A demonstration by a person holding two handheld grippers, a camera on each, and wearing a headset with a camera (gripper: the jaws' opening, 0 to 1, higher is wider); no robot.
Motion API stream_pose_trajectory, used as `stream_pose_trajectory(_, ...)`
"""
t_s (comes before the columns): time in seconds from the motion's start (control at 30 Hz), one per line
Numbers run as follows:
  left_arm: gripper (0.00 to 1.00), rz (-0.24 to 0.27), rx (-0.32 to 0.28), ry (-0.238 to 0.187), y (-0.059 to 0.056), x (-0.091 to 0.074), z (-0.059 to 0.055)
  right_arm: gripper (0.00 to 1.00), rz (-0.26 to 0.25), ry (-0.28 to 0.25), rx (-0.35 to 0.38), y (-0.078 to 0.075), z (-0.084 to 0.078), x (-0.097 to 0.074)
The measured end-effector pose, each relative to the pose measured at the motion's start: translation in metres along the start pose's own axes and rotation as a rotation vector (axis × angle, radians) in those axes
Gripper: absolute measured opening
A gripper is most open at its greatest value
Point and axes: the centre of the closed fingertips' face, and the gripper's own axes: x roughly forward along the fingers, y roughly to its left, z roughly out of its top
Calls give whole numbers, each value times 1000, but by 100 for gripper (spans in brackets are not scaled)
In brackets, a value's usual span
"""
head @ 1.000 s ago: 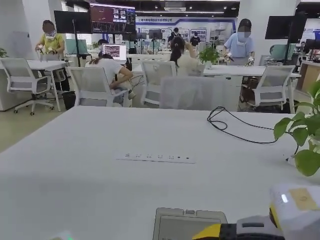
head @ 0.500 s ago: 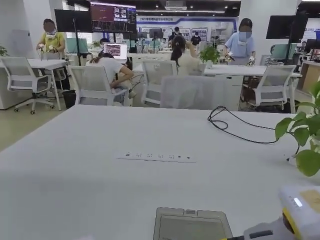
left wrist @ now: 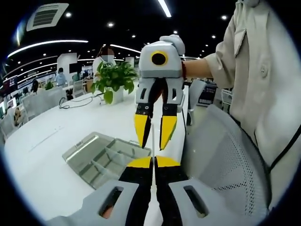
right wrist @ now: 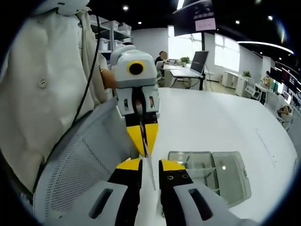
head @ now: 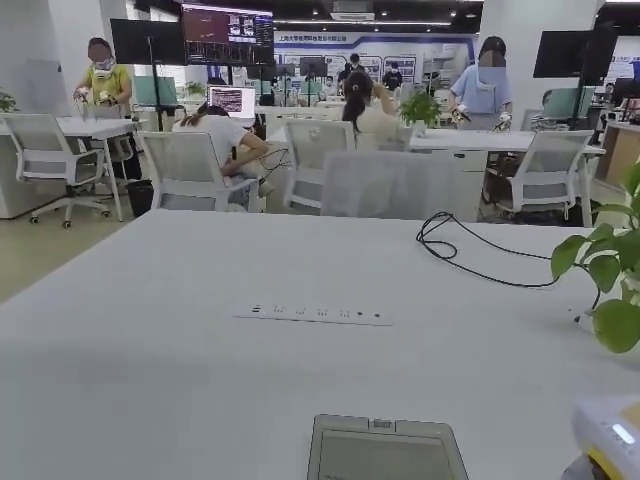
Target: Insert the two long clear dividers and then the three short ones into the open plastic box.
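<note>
The open clear plastic box [left wrist: 101,157] lies on the white table with its lid folded out flat, and clear partitions show inside it. It also appears in the right gripper view as the box [right wrist: 207,172], and its lid [head: 385,450] sits at the bottom of the head view. My two grippers face each other over the table's edge. The left gripper [left wrist: 153,161] is shut on a thin clear divider [left wrist: 153,141], seen edge-on. The right gripper [left wrist: 154,136] has its fingers apart around the divider's other end. In the right gripper view, the divider [right wrist: 150,176] runs between the parted jaws of the right gripper [right wrist: 150,165].
A potted plant [head: 605,280] stands at the table's right edge, with a black cable [head: 470,250] behind it. A power strip [head: 312,315] is set in the tabletop. A grey mesh chair [left wrist: 225,160] is beside me. A gripper's white body [head: 612,438] shows bottom right.
The gripper at the bottom right of the head view has sunk downward, and its yellow-black jaws have left the frame. The box lid has stayed put.
</note>
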Motion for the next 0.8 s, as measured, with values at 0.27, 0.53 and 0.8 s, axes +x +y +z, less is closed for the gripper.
stream_pose_trajectory(0.27, 0, -31, 17, -19, -3, -2, 2, 7, 30, 5, -1, 7, -1, 0)
stream_pose_trajectory(0.53, 0, -47, 11, -28, -6, -3, 1, 3, 44, 6, -1, 11, -1, -1)
stream_pose_trajectory(0.8, 0, -26, -4, -51, -4, -2, 2, 3, 33, 12, 4, 11, -1, -1)
